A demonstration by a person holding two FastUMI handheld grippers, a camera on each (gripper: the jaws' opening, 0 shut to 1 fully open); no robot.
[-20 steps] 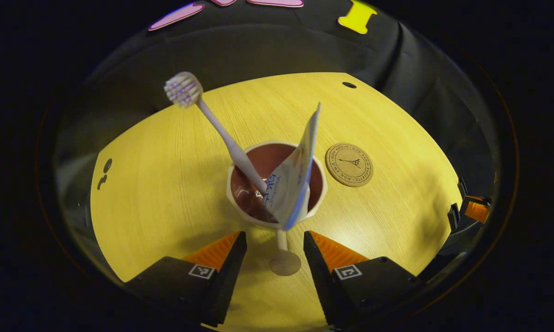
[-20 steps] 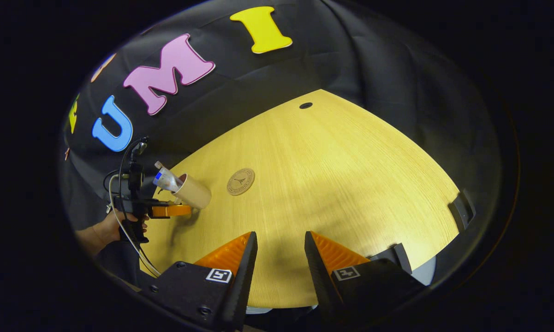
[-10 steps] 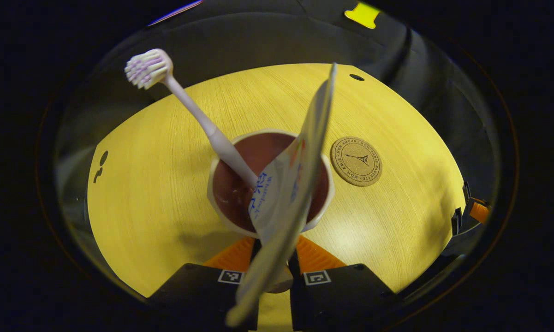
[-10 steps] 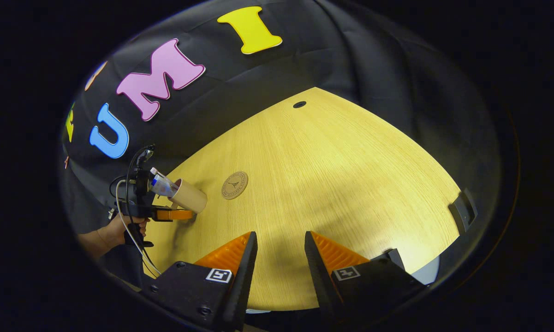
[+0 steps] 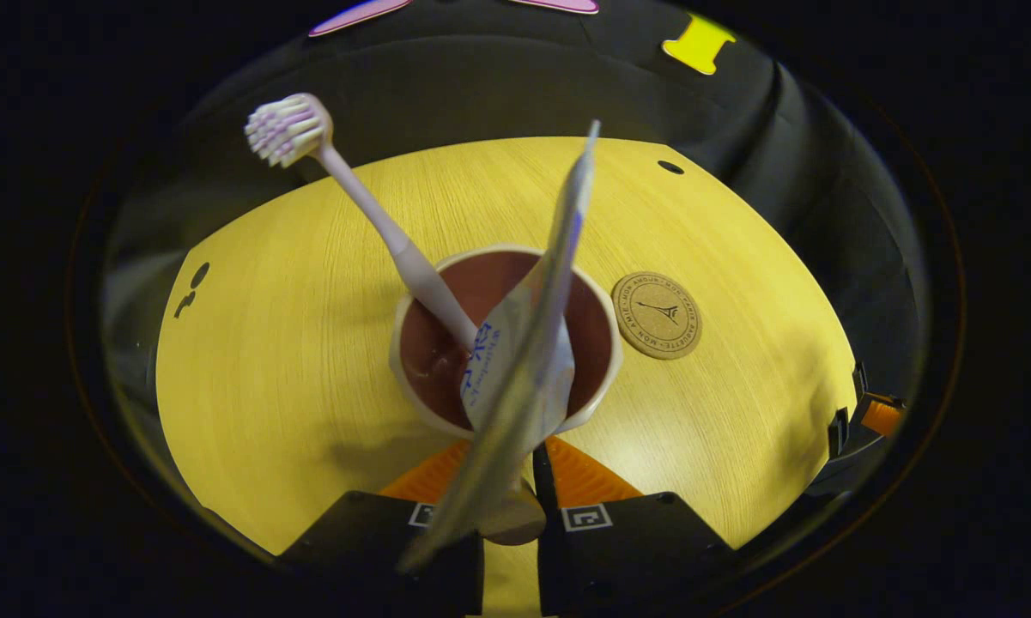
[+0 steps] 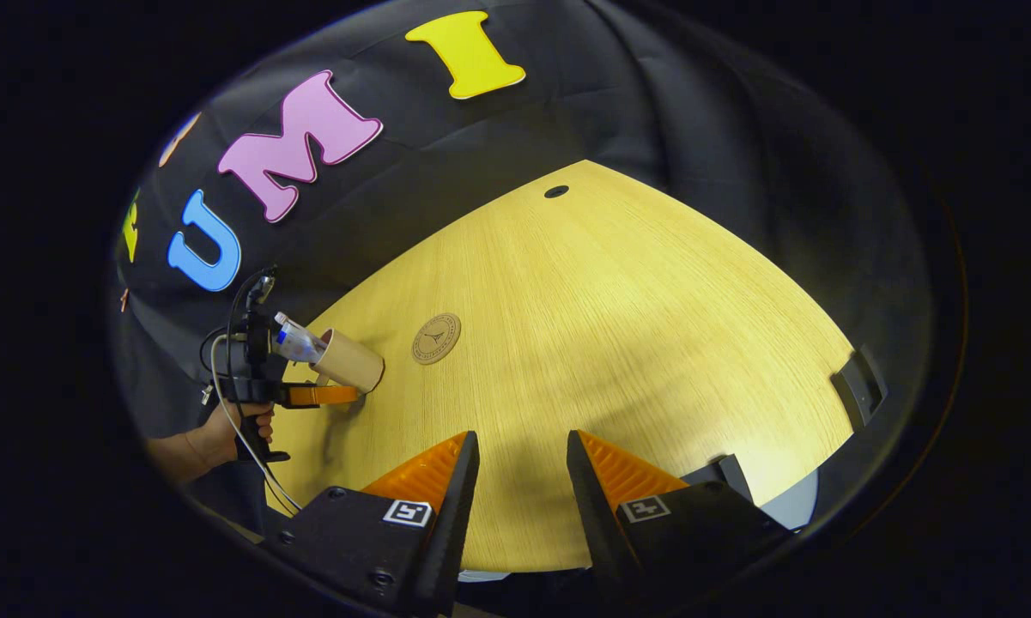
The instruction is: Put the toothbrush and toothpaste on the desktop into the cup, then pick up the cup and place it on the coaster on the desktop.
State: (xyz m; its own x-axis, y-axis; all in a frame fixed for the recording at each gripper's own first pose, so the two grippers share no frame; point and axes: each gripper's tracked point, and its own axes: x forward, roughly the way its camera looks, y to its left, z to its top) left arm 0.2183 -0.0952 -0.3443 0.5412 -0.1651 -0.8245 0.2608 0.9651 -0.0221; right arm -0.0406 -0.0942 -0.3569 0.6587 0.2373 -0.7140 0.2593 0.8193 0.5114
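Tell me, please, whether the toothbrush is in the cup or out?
In: the toothbrush stands in the cup beside the toothpaste.

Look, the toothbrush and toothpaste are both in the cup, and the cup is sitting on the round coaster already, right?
Not quite. The toothbrush and toothpaste are both in the cup, but the cup is not on the coaster. The left gripper view shows the coaster bare, beside the cup, with the left tool closed at the cup's handle.

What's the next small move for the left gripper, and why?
Probably lift the cup slightly and carry it toward the coaster. The toothbrush and toothpaste already sit inside, and the left gripper appears closed on the cup's handle.
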